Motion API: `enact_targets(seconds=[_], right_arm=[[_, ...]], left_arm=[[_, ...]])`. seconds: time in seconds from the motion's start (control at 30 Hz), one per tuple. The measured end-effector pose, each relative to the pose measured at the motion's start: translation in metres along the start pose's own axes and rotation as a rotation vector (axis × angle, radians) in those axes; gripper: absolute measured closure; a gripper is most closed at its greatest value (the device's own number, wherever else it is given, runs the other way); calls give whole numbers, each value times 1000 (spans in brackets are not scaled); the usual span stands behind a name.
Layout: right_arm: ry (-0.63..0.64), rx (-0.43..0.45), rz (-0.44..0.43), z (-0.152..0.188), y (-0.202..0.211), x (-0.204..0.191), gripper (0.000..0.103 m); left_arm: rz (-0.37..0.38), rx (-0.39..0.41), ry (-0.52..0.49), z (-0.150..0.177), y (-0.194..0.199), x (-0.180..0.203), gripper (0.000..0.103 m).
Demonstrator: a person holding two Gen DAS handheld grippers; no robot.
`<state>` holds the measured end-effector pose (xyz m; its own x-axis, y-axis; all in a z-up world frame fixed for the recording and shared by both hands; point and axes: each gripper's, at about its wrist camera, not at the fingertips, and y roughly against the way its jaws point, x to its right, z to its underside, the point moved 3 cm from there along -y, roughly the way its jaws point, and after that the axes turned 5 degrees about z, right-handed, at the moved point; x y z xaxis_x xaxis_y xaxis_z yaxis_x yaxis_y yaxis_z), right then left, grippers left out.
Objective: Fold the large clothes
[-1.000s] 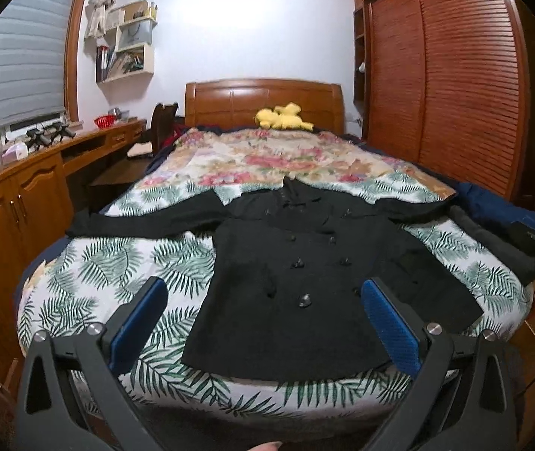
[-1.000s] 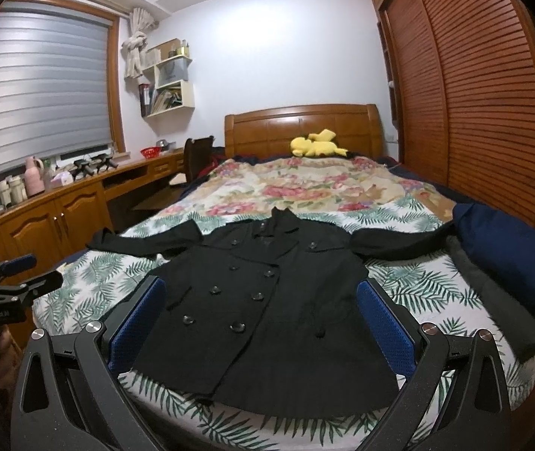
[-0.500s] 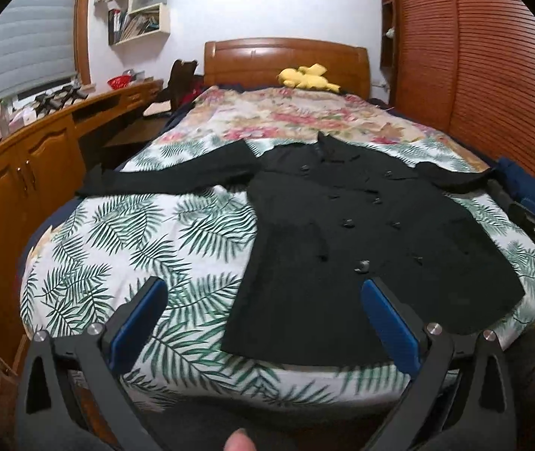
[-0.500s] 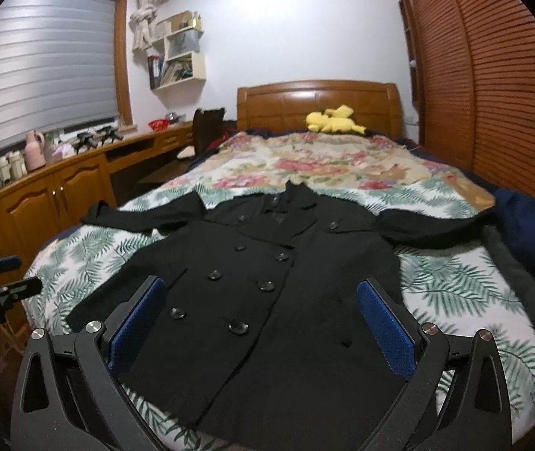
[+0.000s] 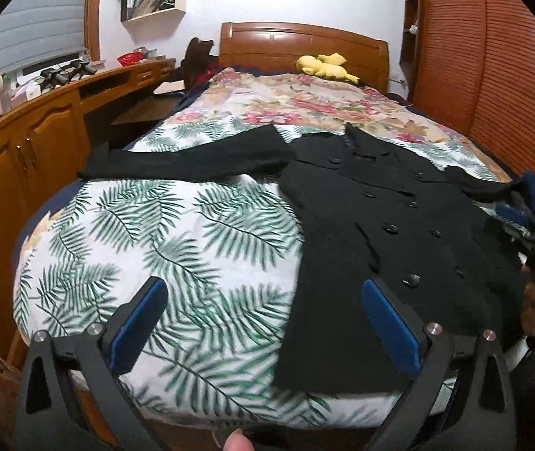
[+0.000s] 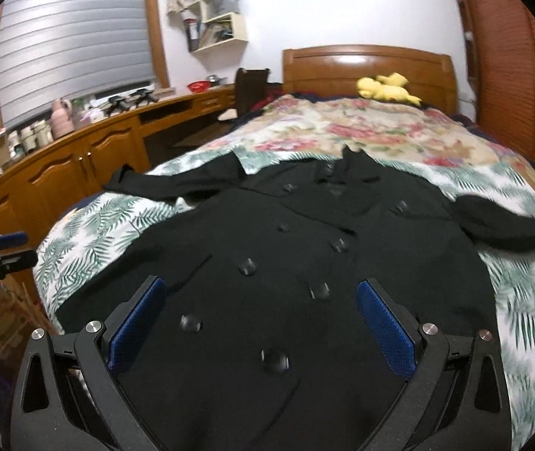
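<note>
I have the black coat (image 6: 305,263) spread flat, buttons up, on the bed (image 5: 154,233); both my left hand-held gripper (image 5: 263,323) and right hand-held gripper (image 6: 260,323) are released. It looks thick, heavy, limp; I'd pinch hem corners or sleeve cuffs

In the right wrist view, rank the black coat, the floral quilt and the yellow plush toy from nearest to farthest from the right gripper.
From the right gripper:
1. Black coat, spread flat right under and ahead of the fingers.
2. Floral quilt, beyond the coat's collar, mid-bed.
3. Yellow plush toy, at the far end against the headboard.
</note>
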<state>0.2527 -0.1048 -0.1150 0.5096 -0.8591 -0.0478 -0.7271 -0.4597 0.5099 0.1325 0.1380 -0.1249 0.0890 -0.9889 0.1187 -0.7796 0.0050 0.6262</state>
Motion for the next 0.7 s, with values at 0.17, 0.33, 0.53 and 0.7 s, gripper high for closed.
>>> enact_targets(seconds=[0.17, 0.33, 0.53, 0.7], right_arm=[[23, 38, -26, -27, -29, -8, 0], [65, -15, -50, -27, -77, -19, 0], [69, -123, -56, 2, -117, -16, 0], [72, -159, -67, 12, -128, -15, 1]], left_arm=[[-6, -15, 22, -13, -22, -23, 0], [-5, -47, 52, -32, -56, -57, 0], [-11, -33, 123, -60, -95, -100, 0], [-14, -20, 205, -77, -126, -136, 0]])
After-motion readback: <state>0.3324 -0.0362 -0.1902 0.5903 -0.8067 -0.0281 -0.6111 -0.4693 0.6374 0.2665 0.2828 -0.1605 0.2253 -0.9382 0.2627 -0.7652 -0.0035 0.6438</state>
